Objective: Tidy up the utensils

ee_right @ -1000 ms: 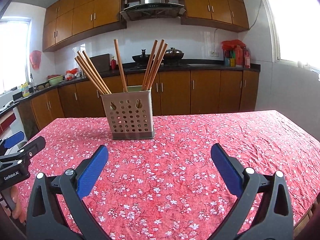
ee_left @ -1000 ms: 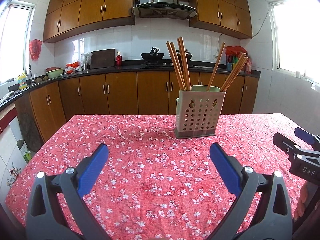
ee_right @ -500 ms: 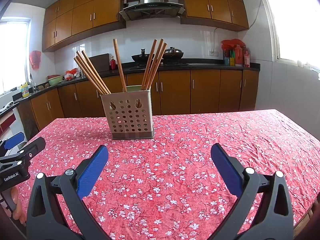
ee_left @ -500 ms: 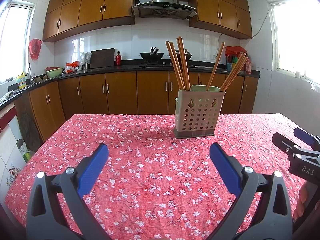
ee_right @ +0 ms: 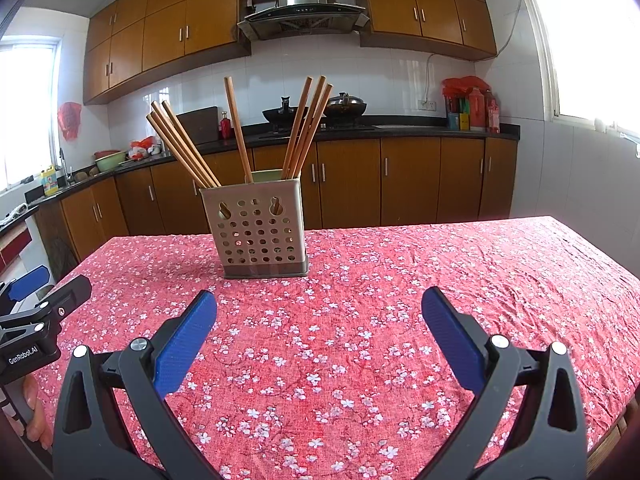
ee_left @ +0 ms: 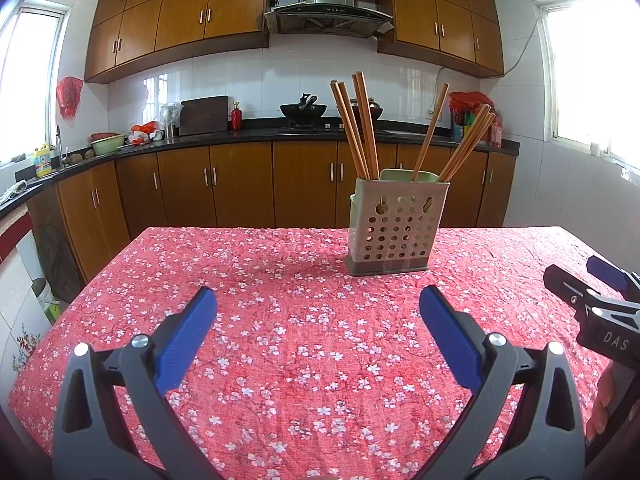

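A pale perforated utensil holder [ee_left: 396, 226] stands upright on the table's far half; it also shows in the right wrist view [ee_right: 258, 230]. Several wooden chopsticks [ee_left: 358, 128] stand in it, leaning apart, also seen in the right wrist view [ee_right: 306, 128]. My left gripper [ee_left: 316, 320] is open and empty, above the cloth in front of the holder. My right gripper [ee_right: 318, 322] is open and empty, also short of the holder. Each gripper shows at the edge of the other's view: the right one [ee_left: 592, 292], the left one [ee_right: 40, 296].
The table carries a red flowered cloth [ee_left: 300, 320], also in the right wrist view [ee_right: 440, 280]. Brown kitchen cabinets and a dark counter [ee_left: 240, 136] with a wok and bottles run behind it. The table's right edge [ee_right: 624, 400] is near my right gripper.
Both views have shifted very slightly; the holder sits a touch higher in the frames. Both grippers stay open and empty.
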The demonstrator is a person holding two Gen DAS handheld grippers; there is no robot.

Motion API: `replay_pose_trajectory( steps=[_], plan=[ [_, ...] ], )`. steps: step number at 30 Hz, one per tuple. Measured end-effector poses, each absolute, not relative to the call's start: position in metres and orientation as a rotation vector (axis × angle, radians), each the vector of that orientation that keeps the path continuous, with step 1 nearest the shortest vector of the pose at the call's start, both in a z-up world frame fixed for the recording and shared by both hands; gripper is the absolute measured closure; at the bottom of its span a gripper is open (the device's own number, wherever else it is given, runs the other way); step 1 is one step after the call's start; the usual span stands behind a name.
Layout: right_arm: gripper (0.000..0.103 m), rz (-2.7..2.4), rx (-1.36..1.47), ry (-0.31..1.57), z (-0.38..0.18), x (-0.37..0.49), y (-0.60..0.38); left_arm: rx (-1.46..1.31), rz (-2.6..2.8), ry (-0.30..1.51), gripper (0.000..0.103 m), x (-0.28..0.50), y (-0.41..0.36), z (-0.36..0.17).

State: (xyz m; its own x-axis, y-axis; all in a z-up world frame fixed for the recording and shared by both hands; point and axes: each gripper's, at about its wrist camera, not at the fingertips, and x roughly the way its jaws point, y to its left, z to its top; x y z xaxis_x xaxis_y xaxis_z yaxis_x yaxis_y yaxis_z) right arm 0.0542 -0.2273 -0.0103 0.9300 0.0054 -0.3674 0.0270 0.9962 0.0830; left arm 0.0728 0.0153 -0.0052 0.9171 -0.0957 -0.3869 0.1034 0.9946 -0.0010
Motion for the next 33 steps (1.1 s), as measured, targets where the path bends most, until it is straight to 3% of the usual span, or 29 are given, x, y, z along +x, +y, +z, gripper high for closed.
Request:
replay_pose_trajectory(
  steps=[33],
  plan=[
    [0.002,-0.015,0.091,0.381,-0.0106,0.0547,-0.2245,0.019,-0.104,0.399,0.004,0.0724,0.0143,-0.0067]
  ],
)
